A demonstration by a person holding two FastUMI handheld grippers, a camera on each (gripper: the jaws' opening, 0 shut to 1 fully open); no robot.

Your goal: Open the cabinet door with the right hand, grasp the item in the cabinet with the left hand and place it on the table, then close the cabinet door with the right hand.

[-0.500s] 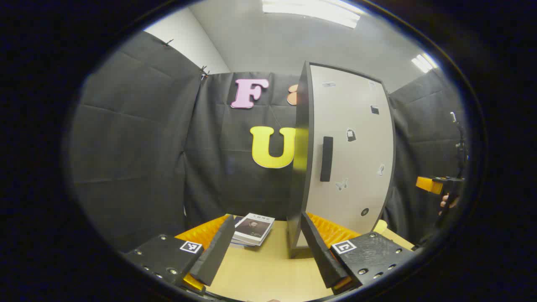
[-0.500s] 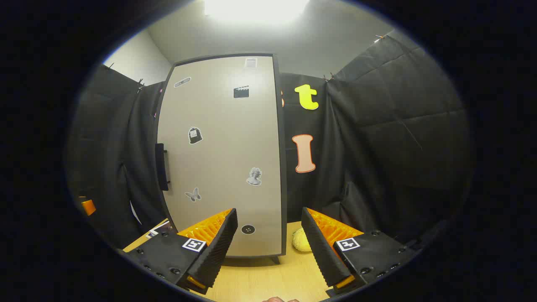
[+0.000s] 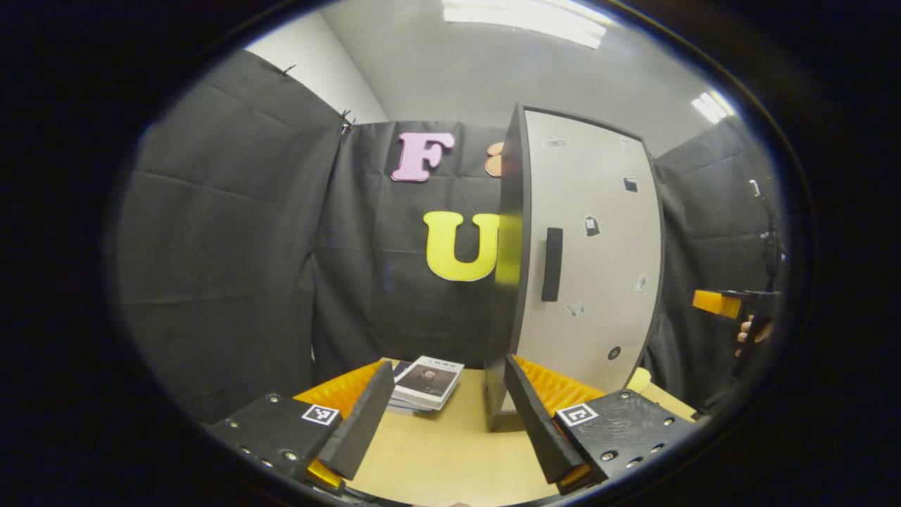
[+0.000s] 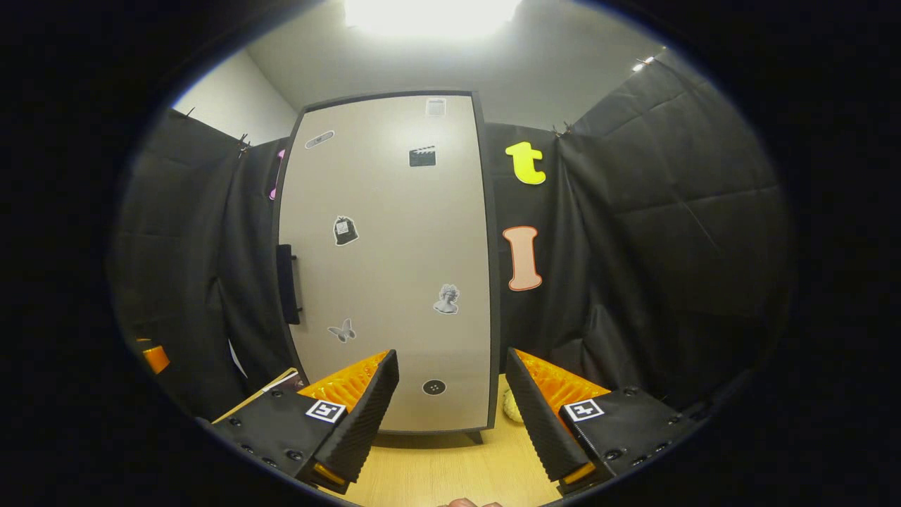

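Cabinet door [image 4: 383, 260] closed, handle [image 4: 286, 284] at its left edge; both hand-held grippers, left [image 3: 447, 412] and right [image 4: 450, 405], spread apart and empty over the tabletop [image 3: 450, 458]; book [image 3: 426, 380], possibly the retrieved item, lies left of the cabinet.

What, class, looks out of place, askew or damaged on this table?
Nothing stands out. The cabinet stands upright with its door shut, the books lie stacked flat on the table, and both grippers' jaws stand open, holding nothing.
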